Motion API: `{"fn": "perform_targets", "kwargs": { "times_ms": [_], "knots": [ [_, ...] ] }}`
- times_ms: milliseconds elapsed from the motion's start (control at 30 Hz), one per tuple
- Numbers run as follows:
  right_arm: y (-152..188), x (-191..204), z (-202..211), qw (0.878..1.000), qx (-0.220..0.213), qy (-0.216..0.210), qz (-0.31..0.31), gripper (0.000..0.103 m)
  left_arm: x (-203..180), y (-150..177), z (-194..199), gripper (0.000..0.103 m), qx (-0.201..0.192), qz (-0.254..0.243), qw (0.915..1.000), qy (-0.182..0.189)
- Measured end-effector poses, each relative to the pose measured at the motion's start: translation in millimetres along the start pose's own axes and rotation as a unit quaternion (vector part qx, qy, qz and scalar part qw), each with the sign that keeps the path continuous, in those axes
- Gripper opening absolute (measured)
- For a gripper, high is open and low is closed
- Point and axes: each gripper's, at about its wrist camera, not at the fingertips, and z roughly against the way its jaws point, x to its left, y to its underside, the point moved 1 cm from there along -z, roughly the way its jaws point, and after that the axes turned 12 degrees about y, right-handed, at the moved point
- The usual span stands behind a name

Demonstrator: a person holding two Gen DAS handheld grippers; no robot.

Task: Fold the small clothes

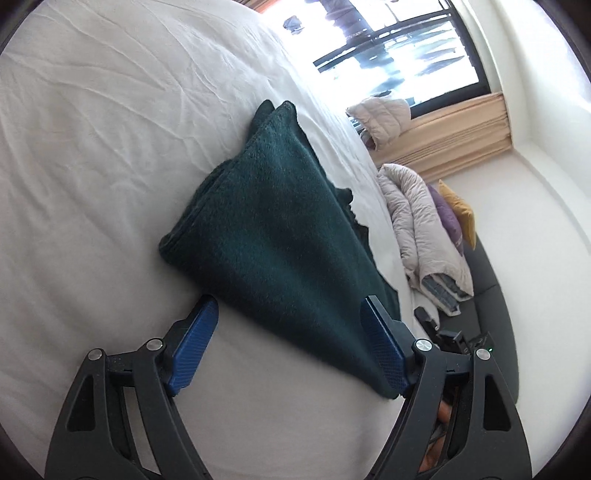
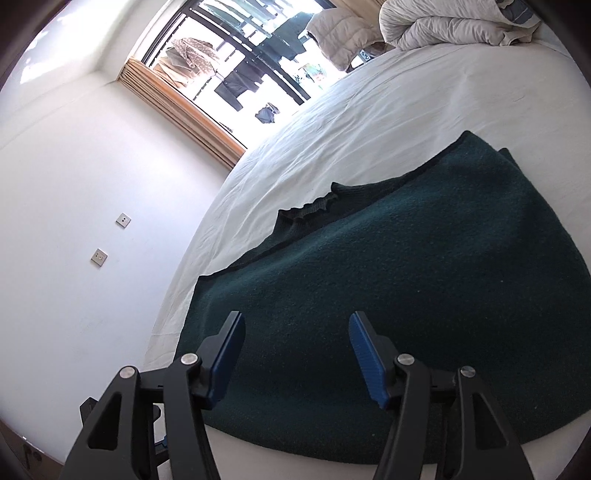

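A dark green knitted sweater (image 1: 273,229), folded into a thick flat bundle, lies on the white bed sheet (image 1: 92,147). My left gripper (image 1: 290,302) is open wide at the bundle's near edge. Its right finger (image 1: 384,347) rests by the sweater's near corner, and its left finger (image 1: 195,343) is over bare sheet. In the right wrist view the same sweater (image 2: 424,280) fills the foreground, its ribbed collar toward the wall. My right gripper (image 2: 296,318) hovers over the sweater's near part, open, with neither pad pressing the cloth.
A pale quilted duvet (image 1: 417,221) with purple and yellow cushions (image 1: 456,214) is piled on a dark bench (image 1: 491,295) beyond the bed's edge. The duvet (image 2: 443,26) also shows at the bed's far end. A white wall with sockets (image 2: 99,256) runs beside the bed.
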Motion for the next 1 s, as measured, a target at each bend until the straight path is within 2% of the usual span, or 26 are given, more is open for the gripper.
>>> {"fn": "perform_targets", "kwargs": {
  "times_ms": [100,133,167,200,233,333,367,433,633,767,833,900,967,1000],
  "knots": [
    [-6,11,-18,1.000,0.026,-0.005,0.016,0.044,4,-16,-18,0.075,-0.005,0.019,0.9998,0.010],
    [-8,15,-26,0.999,0.036,-0.003,0.022,0.039,4,-20,-25,0.068,-0.003,0.019,0.9997,0.012],
    [-9,19,-34,0.999,0.045,0.000,0.028,0.036,4,-23,-32,0.053,0.004,0.017,0.9998,0.011],
    [-10,21,-42,0.998,0.054,0.004,0.031,0.032,5,-26,-39,0.045,0.010,0.019,0.9998,0.006],
    [-10,23,-50,0.997,0.063,0.007,0.031,0.030,7,-28,-44,0.029,0.014,0.023,0.9996,0.004],
    [-11,22,-72,0.995,0.090,0.027,0.026,0.024,12,-35,-57,0.015,0.018,0.028,0.9995,0.000],
    [-11,20,-80,0.994,0.101,0.038,0.025,0.021,12,-37,-58,0.013,0.019,0.026,0.9995,0.001],
    [-9,15,-88,0.992,0.109,0.058,0.026,0.000,9,-41,-63,0.012,0.018,0.012,0.9997,-0.005],
    [-5,3,-91,0.993,0.106,0.045,0.022,0.000,-29,-53,-75,0.011,0.004,-0.067,0.9974,-0.026],
    [-7,-5,-89,0.993,0.119,0.024,0.002,0.000,-81,-53,-79,0.010,-0.008,-0.141,0.9893,-0.035],
    [-12,-12,-86,0.991,0.130,-0.003,-0.020,0.000,-117,-52,-88,0.010,-0.009,-0.196,0.9800,-0.037],
    [-20,-28,-73,0.988,0.129,-0.054,-0.065,0.012,-163,-44,-108,0.010,0.001,-0.272,0.9616,-0.038],
    [-32,-49,-55,0.983,0.104,-0.109,-0.106,0.048,-207,-22,-135,0.010,0.031,-0.358,0.9323,-0.043],
    [-38,-60,-46,0.980,0.093,-0.125,-0.121,0.053,-224,-5,-154,0.010,0.051,-0.405,0.9117,-0.050]
  ]
}}
